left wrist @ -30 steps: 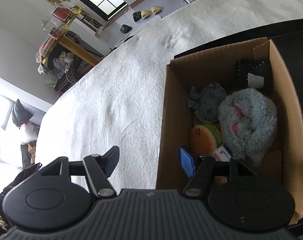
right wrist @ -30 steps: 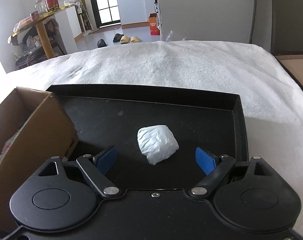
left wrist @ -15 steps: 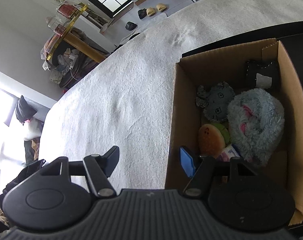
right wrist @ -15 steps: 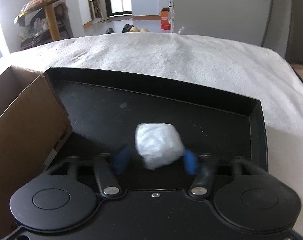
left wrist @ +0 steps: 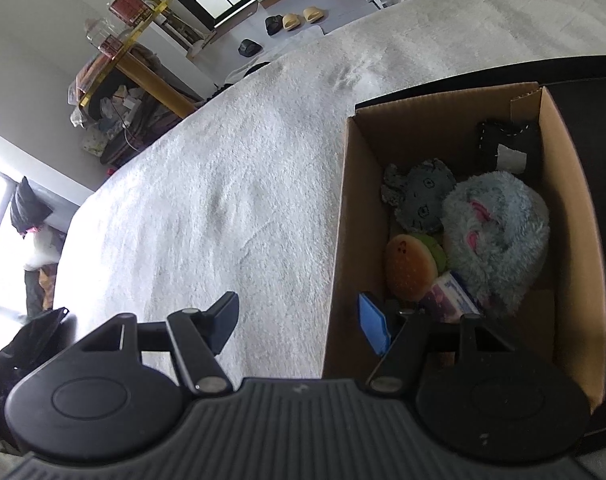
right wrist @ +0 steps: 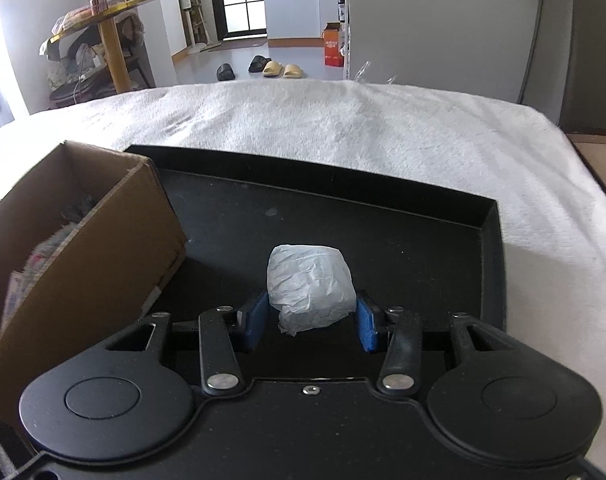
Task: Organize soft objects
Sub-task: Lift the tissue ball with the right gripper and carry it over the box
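The step in hand is judged to be the pick-up of the last loose item: a white crumpled bundle (right wrist: 309,280) is clamped between the blue pads (right wrist: 367,326) of the right gripper (right wrist: 309,322), whose jaws have just been closing onto it, and it is pressed on both sides; whether it rests on the black tray (right wrist: 491,232) or is lifted just clear of it cannot be told. The cardboard box (right wrist: 115,256) stands in the left part of that tray, close beside the bundle, and is already loaded with a fluffy blue toy (left wrist: 495,240), a small grey toy (left wrist: 423,196), an orange round toy (left wrist: 407,268) and a black pouch (left wrist: 507,144). The next move is judged to call for a lift high enough to clear the box wall, a carry leftwards over the opening, and a release above the toys; care is needed because the bundle looks light and easily crushed. The right gripper is tilted downward over the tray. The left gripper (left wrist: 299,318) is likewise pointed down; its jaws stand apart with nothing pressed between them, one finger over the white blanket (left wrist: 231,184) and the other over the box's near corner.
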{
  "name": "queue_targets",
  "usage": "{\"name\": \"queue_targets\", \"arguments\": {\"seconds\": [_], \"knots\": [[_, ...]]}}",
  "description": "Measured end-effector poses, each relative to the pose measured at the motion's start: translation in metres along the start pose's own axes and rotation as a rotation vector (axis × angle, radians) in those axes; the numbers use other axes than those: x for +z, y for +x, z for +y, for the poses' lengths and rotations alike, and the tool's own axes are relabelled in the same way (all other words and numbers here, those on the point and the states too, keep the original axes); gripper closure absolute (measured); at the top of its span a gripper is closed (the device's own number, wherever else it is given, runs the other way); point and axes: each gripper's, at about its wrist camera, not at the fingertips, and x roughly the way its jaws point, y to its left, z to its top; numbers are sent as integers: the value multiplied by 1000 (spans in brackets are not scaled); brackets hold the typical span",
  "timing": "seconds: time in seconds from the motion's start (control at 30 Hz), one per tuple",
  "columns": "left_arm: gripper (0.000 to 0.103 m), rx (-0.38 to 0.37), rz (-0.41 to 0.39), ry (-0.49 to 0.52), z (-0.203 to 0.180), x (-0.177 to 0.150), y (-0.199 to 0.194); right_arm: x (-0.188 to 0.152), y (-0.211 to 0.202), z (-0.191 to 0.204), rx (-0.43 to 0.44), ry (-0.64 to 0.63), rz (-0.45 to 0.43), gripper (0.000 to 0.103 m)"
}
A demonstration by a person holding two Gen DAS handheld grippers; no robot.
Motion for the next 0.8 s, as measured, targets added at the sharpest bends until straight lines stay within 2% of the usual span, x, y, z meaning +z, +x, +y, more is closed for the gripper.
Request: {"name": "queue_targets", "arguments": {"seconds": [0.43, 0.8], "knots": [[39, -80, -35, -58, 22, -19, -13, 5, -43, 25, -27, 4, -40, 58], [39, -167, -68, -138, 45, -32, -18, 13, -79, 58, -17, -47, -84, 58]]}}
